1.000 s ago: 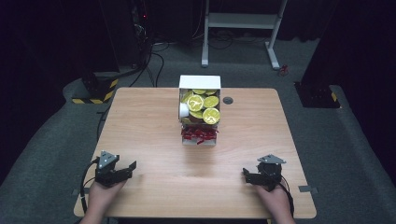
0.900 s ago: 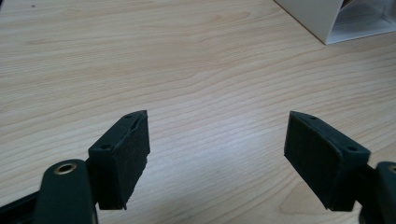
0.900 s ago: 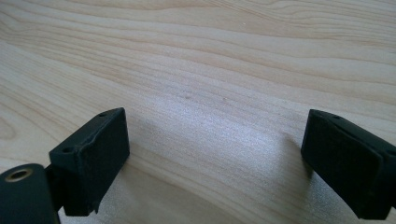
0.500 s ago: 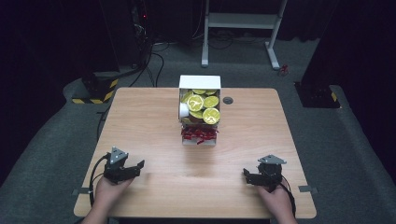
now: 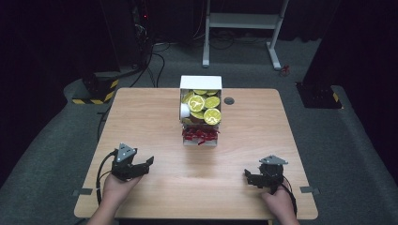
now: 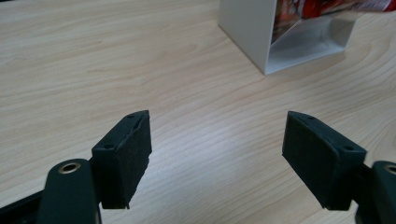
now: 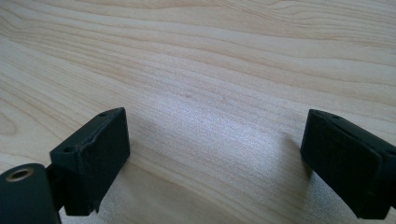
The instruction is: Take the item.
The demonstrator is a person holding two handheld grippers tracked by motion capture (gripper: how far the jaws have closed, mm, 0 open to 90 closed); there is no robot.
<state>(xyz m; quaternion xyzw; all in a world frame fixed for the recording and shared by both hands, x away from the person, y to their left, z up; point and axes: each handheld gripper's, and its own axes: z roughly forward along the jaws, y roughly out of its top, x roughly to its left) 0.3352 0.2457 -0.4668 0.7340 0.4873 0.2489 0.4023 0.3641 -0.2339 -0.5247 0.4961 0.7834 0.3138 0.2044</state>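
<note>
A white box (image 5: 201,82) lies on its side at the middle of the wooden table (image 5: 141,117), spilling round yellow-green lidded cups (image 5: 205,105) and red packets (image 5: 199,134). My left gripper (image 5: 148,162) hovers near the front left, pointing right toward the box. Its jaws have just been closing a little, and they stand open with nothing between them. In the left gripper view, the left gripper (image 6: 217,140) faces bare wood, with the box's white corner (image 6: 247,32) farther off. My right gripper (image 5: 247,176) rests at the front right. In its own view the right gripper (image 7: 215,149) is open over bare wood.
A small black grommet (image 5: 229,101) sits in the tabletop right of the box. A white desk frame (image 5: 244,21) stands on the dark floor behind the table, and a yellow-black striped base (image 5: 94,91) lies at the back left.
My left hand has moved right and a little up, turning its jaws toward the table's middle. The right hand and the box have kept still.
</note>
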